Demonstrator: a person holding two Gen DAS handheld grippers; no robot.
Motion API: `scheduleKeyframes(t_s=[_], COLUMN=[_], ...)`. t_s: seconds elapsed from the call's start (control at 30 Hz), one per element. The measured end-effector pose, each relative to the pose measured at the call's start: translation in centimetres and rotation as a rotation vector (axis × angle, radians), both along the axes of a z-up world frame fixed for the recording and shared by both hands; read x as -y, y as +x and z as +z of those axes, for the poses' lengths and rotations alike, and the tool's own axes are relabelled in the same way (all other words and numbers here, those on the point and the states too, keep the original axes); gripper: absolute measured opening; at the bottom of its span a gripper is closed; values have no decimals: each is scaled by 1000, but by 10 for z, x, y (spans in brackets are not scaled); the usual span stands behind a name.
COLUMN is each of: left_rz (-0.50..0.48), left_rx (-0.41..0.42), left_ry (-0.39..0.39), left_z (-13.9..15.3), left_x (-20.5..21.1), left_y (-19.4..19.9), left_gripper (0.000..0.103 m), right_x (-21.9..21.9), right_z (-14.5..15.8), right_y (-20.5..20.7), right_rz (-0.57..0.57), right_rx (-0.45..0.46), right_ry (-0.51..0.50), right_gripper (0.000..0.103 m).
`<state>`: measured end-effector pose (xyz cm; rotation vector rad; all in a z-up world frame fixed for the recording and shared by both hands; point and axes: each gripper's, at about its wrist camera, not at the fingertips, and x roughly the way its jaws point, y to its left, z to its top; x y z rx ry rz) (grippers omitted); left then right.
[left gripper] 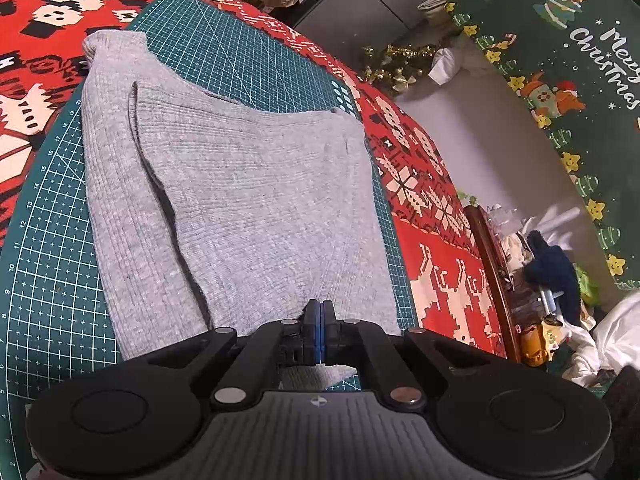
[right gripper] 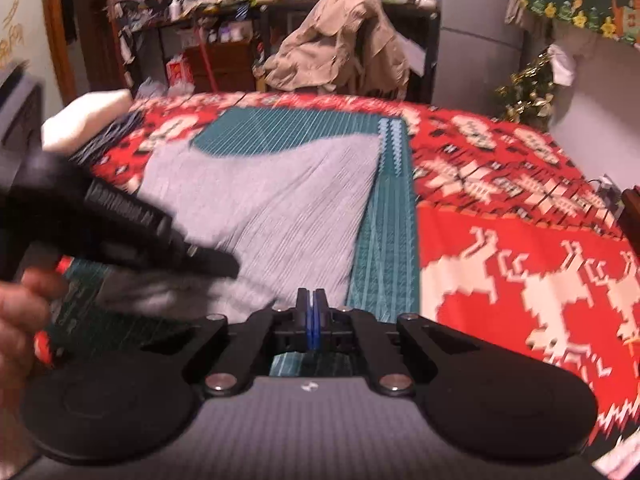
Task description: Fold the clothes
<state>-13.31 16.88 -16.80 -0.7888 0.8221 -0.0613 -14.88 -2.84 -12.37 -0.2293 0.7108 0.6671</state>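
Right gripper (right gripper: 311,312) at bottom centre, jaws closed together, blue pads touching, nothing visibly between them. It sits over the near edge of the green cutting mat (right gripper: 384,248). Grey ribbed sweater (right gripper: 272,200) lies flat on the mat, far-right corner near the mat's right edge. Left gripper (right gripper: 216,266) comes in from the left, blurred, low over the sweater's near-left part; jaw state unclear. Person's hand (right gripper: 20,312) at the left edge. Mat sits on a red patterned cloth (right gripper: 500,260) covering the worktop. Beyond the far edge: beige jacket (right gripper: 340,40) draped on a chair, cluttered shelves (right gripper: 208,20).
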Motion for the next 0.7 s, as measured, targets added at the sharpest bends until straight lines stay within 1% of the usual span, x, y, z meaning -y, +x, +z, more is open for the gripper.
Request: scheduleKeyframes(t_s=[0.1, 0.17, 0.3, 0.53, 0.6, 0.7], left_rz=[-1, -2, -5, -3, -4, 5], left_rx=[0, -2, 3, -5, -2, 24], left_ry=[4, 4, 10, 16, 5, 7], left_z=[0, 0, 1, 5, 10, 23], left_x=[0, 0, 2, 4, 4, 3], left_y=[0, 0, 0, 0, -2, -11], left_gripper=[2, 3, 3, 2, 3, 3], right_x=[-5, -8, 2, 22, 23, 23], right_z=[-1, -8, -11, -7, -4, 0], right_y=[17, 25, 17, 8, 8, 10], right_rz=[-31, -45, -27, -29, -32, -30], right_rx=[-6, -30, -29, -83, -82, -71], right_ry=[17, 8, 11, 41, 52, 46], right_gripper=[1, 1, 2, 2, 2, 3])
